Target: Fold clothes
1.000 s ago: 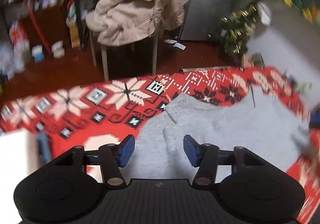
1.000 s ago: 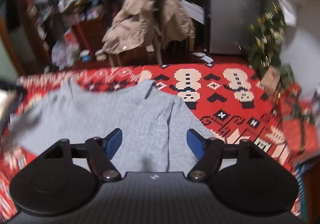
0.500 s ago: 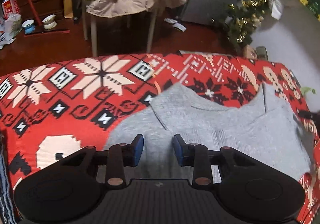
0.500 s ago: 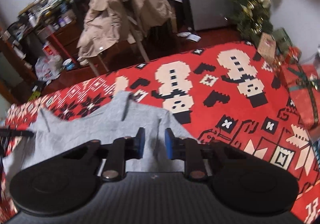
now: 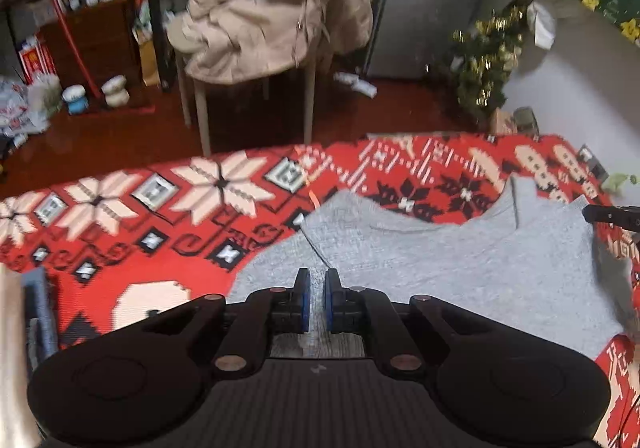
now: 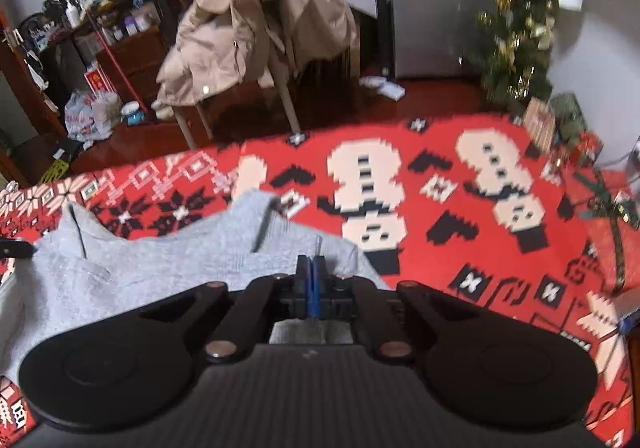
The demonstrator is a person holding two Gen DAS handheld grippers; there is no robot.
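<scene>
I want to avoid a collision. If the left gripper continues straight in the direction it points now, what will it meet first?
Probably the grey garment right ahead; the left gripper is closing with a fold of it between the pads, and the red patterned blanket lies underneath.

A grey knit garment (image 5: pixel 460 272) is lying spread out on a red patterned cloth (image 5: pixel 160 215), its neckline facing the far edge and dipping in a shallow curve between two raised shoulder points. The fabric is resting mostly flat, with a seam line running diagonally near its left shoulder and soft wrinkles along its right side. In the right wrist view the same garment (image 6: pixel 120 280) is filling the lower left, its near part hidden.
</scene>
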